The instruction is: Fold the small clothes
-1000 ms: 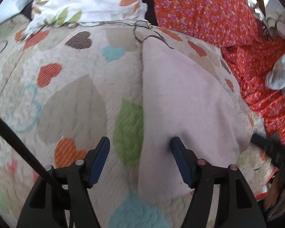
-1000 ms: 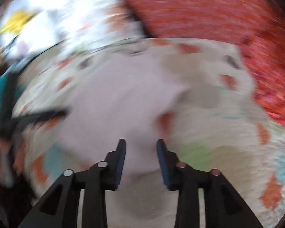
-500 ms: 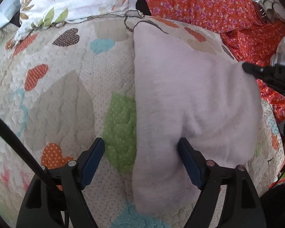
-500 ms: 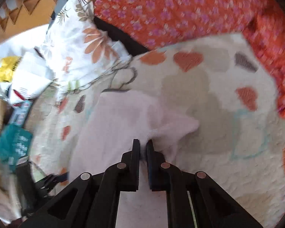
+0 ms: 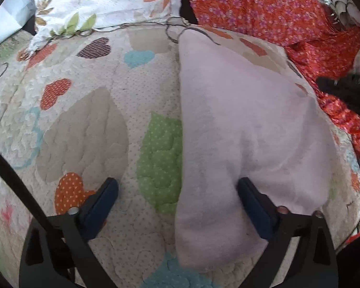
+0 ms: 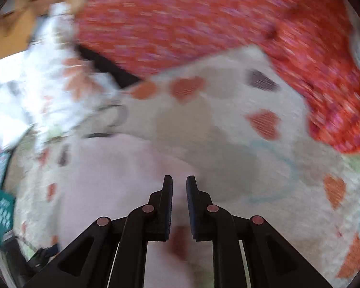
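A pale pink garment (image 5: 240, 120) lies folded lengthwise on the heart-patterned quilt (image 5: 84, 124). My left gripper (image 5: 177, 184) straddles its near left edge with the jaws opening wide: the right fingertip (image 5: 246, 187) rests on the cloth and the left one sits on the quilt. In the blurred right wrist view, my right gripper (image 6: 179, 180) hovers over the garment's (image 6: 112, 180) edge. Its jaws are opening, a narrow gap apart, with nothing pinched between them. It also shows as a dark blurred shape, the right gripper (image 5: 336, 84), just off the cloth's right side.
A white floral pillow (image 5: 108, 0) and a red flowered cloth (image 5: 264, 7) lie at the back of the quilt. A thin dark cord (image 5: 132, 25) runs along the pillow's edge. A teal packet (image 6: 2, 206) sits off the left side.
The left jaws have spread wider. The right gripper, shut on the garment's right corner half a second ago, has let go and pulled off to the right; the cloth now lies flat.
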### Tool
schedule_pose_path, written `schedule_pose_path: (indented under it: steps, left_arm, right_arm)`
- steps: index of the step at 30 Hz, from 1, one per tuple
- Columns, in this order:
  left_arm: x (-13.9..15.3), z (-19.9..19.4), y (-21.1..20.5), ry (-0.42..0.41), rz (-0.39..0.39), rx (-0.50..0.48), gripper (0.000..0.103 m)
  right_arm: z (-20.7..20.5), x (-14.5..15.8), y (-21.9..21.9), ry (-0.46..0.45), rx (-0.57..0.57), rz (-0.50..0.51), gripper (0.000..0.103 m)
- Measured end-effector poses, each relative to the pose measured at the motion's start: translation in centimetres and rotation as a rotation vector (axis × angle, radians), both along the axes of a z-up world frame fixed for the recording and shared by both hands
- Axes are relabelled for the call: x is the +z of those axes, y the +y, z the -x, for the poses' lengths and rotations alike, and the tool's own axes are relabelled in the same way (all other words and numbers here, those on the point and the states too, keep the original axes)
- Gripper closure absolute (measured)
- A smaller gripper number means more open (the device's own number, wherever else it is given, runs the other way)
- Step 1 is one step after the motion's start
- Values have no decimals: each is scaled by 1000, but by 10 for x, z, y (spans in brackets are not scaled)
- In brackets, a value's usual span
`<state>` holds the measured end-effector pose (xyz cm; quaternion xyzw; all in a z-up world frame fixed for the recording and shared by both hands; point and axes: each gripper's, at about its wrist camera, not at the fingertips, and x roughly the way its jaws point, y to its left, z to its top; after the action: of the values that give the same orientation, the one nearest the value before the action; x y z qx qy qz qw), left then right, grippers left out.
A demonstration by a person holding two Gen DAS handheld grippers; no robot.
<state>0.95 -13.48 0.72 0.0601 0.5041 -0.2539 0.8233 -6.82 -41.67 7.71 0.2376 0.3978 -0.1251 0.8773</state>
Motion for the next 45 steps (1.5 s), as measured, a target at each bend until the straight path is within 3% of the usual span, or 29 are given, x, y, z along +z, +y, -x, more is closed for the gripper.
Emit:
schedule_pose_path:
  steps: [4,7,8,11,13,15,18,24,30,38,41,45]
  left_arm:
    - [-2,1,3,-26,17,4,0]
    - [-2,2,4,-37,27,8,0]
    - [-2,2,4,-37,31,11,0]
    - [-3,0,5,-25,44,16,0]
    - [-3,-2,7,-5,56,23,0]
    - [-3,-5,8,9,62,25,0]
    - [-3,-5,7,2,58,26,0]
    - [4,-4,5,7,9,39,0]
    - [28,5,11,-104,-24,84,0]
    - [78,31,33,-405,-76,175,0]
    - [88,38,46,-410,-50,188,0]
    - [89,44,57,-360,-37,200,0]
  right_arm:
    - [-30,-17,27,11,137,-147,85]
    - [-50,-50,30,177,101,-110,85]
    - [-49,-54,26,183,79,-103,85]
    - [-44,-44,19,198,-15,6,84]
    - [-37,-35,16,179,-41,61,78]
    - [-30,-28,9,157,-56,38,62]
    - [-21,-27,6,129,-62,-30,61]
    - [-11,-24,4,126,-76,-49,58]
    - [8,-20,14,135,-63,-6,55]
    - [37,-10,54,153,-22,129,49]
    - [52,-7,68,143,-24,164,45]
    - [72,-18,82,147,-38,121,44]
